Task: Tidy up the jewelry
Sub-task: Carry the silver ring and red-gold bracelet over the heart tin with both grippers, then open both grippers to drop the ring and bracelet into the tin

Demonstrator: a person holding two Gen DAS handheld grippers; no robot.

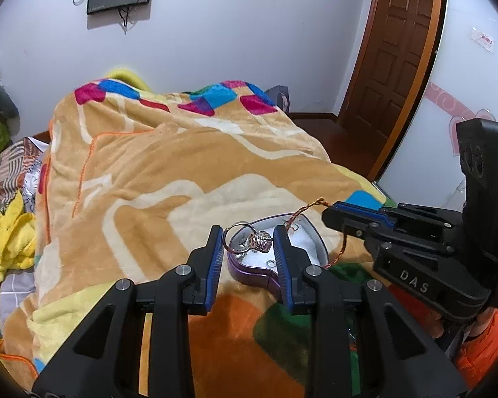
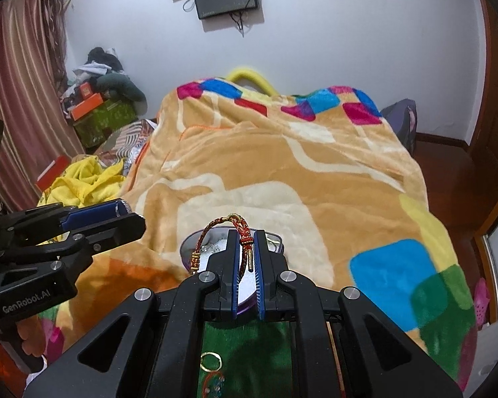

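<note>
A purple heart-shaped jewelry box (image 1: 249, 273) with white lining lies open on the blanket. My left gripper (image 1: 249, 235) is shut on a silver bangle with a jewelled charm (image 1: 245, 239) and holds it over the box. My right gripper (image 2: 246, 237) is shut on a red braided cord bracelet (image 2: 240, 229), which hangs over the box (image 2: 275, 240). In the left wrist view the right gripper (image 1: 330, 214) sits just right of the box with the cord (image 1: 342, 245) looping down. In the right wrist view the left gripper (image 2: 129, 214) shows at the left.
An orange patterned blanket (image 1: 169, 179) covers the bed. A gold ring (image 2: 211, 361) lies on its green patch under my right gripper. Yellow cloth (image 2: 83, 179) and boxes (image 2: 99, 116) lie at the left. A wooden door (image 1: 391, 56) stands at the right.
</note>
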